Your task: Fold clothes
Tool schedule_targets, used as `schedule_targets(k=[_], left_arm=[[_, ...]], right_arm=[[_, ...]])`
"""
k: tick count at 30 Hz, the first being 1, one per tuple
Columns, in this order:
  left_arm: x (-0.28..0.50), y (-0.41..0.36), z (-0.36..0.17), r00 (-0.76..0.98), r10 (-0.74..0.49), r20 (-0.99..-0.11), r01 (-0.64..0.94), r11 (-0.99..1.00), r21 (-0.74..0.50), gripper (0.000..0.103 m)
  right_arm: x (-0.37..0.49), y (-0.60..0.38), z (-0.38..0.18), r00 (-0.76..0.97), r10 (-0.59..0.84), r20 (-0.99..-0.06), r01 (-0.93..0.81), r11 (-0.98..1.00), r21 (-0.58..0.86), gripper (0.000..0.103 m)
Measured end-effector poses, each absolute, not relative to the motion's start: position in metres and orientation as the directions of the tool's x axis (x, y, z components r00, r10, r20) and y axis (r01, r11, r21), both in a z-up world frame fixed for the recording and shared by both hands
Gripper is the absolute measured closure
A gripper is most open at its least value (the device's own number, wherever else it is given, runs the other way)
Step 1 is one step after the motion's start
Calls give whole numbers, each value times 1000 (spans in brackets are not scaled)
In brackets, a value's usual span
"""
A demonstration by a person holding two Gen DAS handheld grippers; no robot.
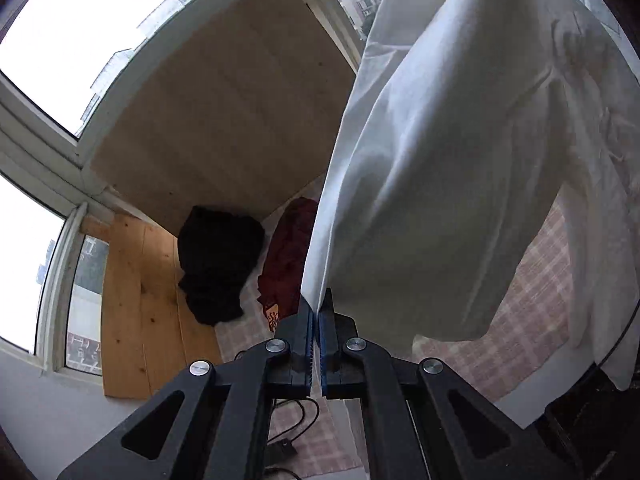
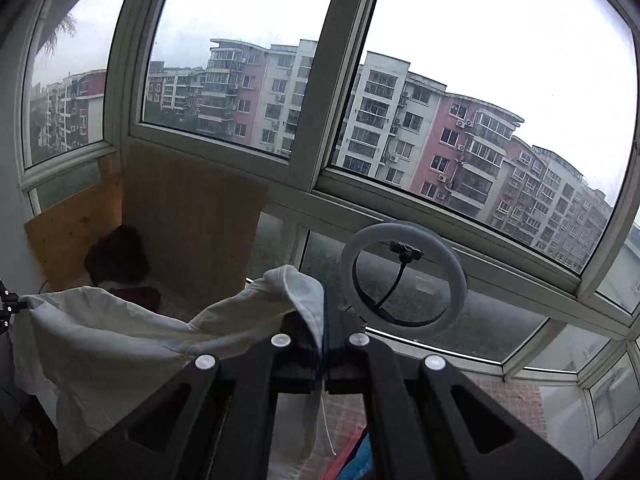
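A white garment (image 1: 460, 168) hangs in the air, stretched between both grippers. My left gripper (image 1: 318, 312) is shut on one edge of it, with the cloth rising up and to the right. My right gripper (image 2: 324, 320) is shut on another edge of the same white garment (image 2: 120, 336), which drapes over its left finger and sags to the left. The other gripper's tip shows at the far left of the right wrist view (image 2: 8, 304), holding the cloth's far corner.
A black garment (image 1: 218, 264) and a dark red garment (image 1: 286, 260) lie on a checked pink cloth (image 1: 532, 300) near light wooden boards (image 1: 224, 100). A ring light (image 2: 404, 274) on a stand stands before the large windows (image 2: 248, 72). Cables (image 1: 296, 420) lie below.
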State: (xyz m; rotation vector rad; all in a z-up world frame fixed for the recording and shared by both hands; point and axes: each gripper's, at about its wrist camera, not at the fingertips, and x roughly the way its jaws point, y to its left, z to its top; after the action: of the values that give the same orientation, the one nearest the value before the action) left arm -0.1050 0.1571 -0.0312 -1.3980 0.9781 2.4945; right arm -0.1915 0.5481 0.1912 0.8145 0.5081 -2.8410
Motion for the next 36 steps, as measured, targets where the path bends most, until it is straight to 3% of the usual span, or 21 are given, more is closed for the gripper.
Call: schedule_targets(k=[3,7,10,11,14,18,21,23,27,30,33,36], left_arm=[[-181,159,-112,-466,-221,-857,-455,-771,446,101],[-239,174,-194,-374,-231,-898,-536,-737,413,94],[-246,177,-204,-353,-193,-915,-563,-737,373,94],[-242,178,-203,-358,-183,-915,-574,-730,371,94],[-237,165,-190,-346,-128,-930,-585,-745,320,91],[-219,145,-171,-385,-139,-912,-562,-749,352,89],[-193,127,-150,-401,-81,-912,-542,-782,308,89],[-166,121,-138,-390,0,-921,-556,-797,236,89],[-104,124,-117,-419,54,-906,-549,-810,206,89],[-61,163,-123,-362,199,-911,-586,-808,57,90],[-19,203,-129,-300,341,-891,-614,-784,-94,89],[16,272,-160,-242,348,-906,-649,-752,-115,84]], right_arm=[[-290,509,107,-797,104,-595,172,-905,-388,102],[-380,462,-13,-647,266,-714,240,-819,-522,99],[-385,448,-69,-564,274,-779,320,-797,-513,91],[-379,449,-78,-567,299,-768,327,-773,-543,80],[-360,467,-73,-561,312,-767,325,-769,-550,72],[-332,519,-21,-568,193,-800,220,-901,-373,71],[-275,554,6,-568,10,-823,212,-964,-158,71],[-224,569,-4,-520,-88,-849,254,-966,-55,71],[-120,597,-31,-453,-172,-875,248,-967,62,71],[-68,632,-43,-460,-298,-836,187,-953,237,71],[-54,650,-74,-452,-331,-829,172,-944,283,68],[-51,643,-115,-396,-381,-836,293,-915,278,68]])
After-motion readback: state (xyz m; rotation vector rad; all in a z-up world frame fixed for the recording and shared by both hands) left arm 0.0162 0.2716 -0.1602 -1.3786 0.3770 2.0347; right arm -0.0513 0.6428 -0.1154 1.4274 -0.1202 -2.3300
